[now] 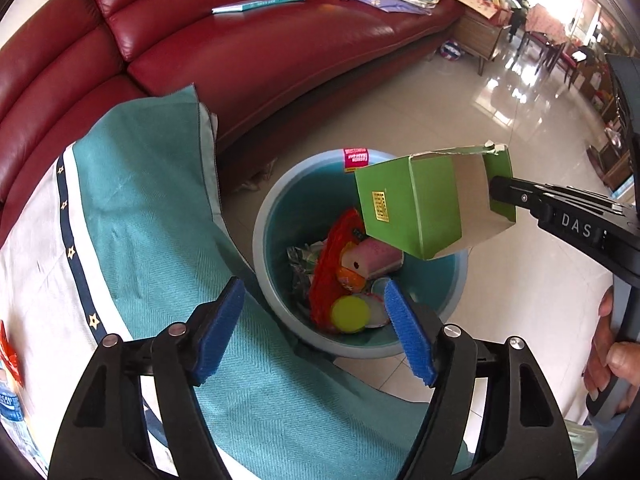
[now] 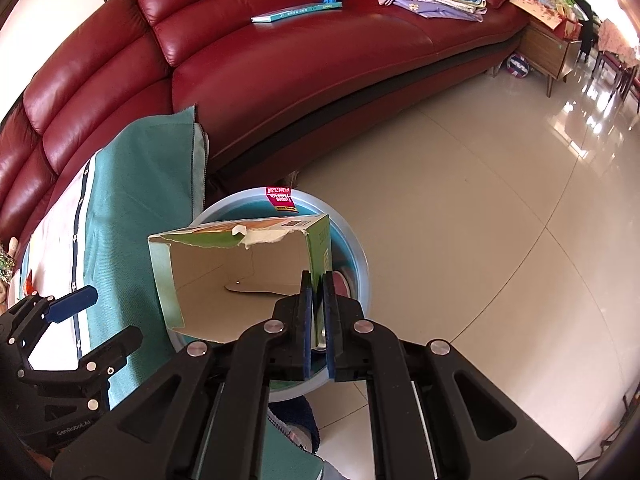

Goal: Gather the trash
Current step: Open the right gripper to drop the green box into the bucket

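Above the blue bin, right gripper clamps one wall of the torn green box, box hanging over trash inside. Left gripper beside it, jaws spread wide, nothing between them.

Red leather sofa – glossy pale tiled floor, sunlit.

- The box hides most of the bin and its trash in the right wrist view.
- The bottle is cut off by the left edge.
- The label on the bin rim is too small to read.
- The hand is cut off at the right.
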{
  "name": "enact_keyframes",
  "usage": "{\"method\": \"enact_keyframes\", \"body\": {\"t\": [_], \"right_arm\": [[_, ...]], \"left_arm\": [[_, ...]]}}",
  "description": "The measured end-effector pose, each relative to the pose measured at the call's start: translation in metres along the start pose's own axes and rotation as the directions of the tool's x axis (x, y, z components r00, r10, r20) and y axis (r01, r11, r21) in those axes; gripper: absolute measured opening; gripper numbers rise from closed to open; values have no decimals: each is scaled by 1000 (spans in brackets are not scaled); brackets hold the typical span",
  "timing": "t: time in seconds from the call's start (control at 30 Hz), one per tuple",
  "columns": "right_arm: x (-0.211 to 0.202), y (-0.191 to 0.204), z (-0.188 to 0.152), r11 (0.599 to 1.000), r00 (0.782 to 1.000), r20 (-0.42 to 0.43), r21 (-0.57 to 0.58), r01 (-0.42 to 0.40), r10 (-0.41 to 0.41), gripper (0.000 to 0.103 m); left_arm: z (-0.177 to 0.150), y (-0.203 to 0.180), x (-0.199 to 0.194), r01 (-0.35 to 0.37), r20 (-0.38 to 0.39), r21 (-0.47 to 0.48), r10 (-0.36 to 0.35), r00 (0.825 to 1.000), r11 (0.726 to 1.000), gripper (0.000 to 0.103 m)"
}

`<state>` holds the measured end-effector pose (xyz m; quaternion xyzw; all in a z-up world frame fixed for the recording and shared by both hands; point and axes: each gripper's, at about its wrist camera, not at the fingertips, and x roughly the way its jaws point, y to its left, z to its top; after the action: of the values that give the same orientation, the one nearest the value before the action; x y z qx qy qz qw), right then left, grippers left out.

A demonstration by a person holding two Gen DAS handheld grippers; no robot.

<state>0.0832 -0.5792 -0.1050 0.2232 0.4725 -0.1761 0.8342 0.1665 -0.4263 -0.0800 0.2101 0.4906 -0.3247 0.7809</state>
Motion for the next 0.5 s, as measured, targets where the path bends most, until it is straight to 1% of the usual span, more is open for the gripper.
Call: {"method": "enact_keyframes", "body": {"t": [0.1, 0.13, 0.2, 0.23, 0.27, 0.3, 0.33, 0.37, 0.4, 0.43, 0.47, 0.5], "right_arm": [[6, 2, 1, 1000, 1000, -12, -1, 0, 0, 5], [8, 3, 1, 1000, 1000, -17, -2, 0, 0, 6], [11, 6, -1, 1000, 1000, -26, -8, -1, 1, 7], [13, 8, -1, 1000, 999, -32, -16, -3, 2, 9], [14, 10, -2, 1000, 999, -41, -25, -8, 7, 11], [16, 12, -2, 999, 999, -48, -33, -10, 8, 11], [17, 15, -3, 999, 999, -53, -42, -12, 9, 22], [17, 17, -3, 999, 998, -56, -48, -13, 10, 42], [17, 19, -4, 999, 999, -54, -53, -12, 9, 52], [17, 21, -4, 998, 999, -48, -55, -6, 4, 65], [17, 23, -4, 998, 999, -44, -57, -1, -2, 72], [18, 24, -4, 998, 999, -48, -56, 4, -7, 76]], "left_arm": [[-3, 5, 3, 5, -16, -12, -5, 1000, 1000, 76], [-3, 6, 3, 5, -19, -15, -5, 1000, 1000, 78], [-5, 9, 4, 1, -21, -21, -1, 1000, 1000, 87], [-5, 10, 4, -1, -17, -23, 1, 1000, 1000, 90], [-6, 12, 5, -3, -15, -25, 2, 1000, 1000, 90], [-6, 13, 6, -2, -17, -27, 1, 1000, 1000, 90], [-6, 14, 7, 0, -21, -29, -1, 1000, 1000, 90], [-7, 14, 7, 0, -25, -31, 0, 1000, 1000, 90], [-8, 15, 7, -2, -28, -32, 1, 1000, 999, 90], [-8, 15, 7, -4, -31, -32, 3, 1000, 999, 90], [-10, 15, 6, -5, -33, -33, 4, 999, 999, 90], [-11, 16, 6, -4, -34, -34, 3, 999, 999, 90]]}}
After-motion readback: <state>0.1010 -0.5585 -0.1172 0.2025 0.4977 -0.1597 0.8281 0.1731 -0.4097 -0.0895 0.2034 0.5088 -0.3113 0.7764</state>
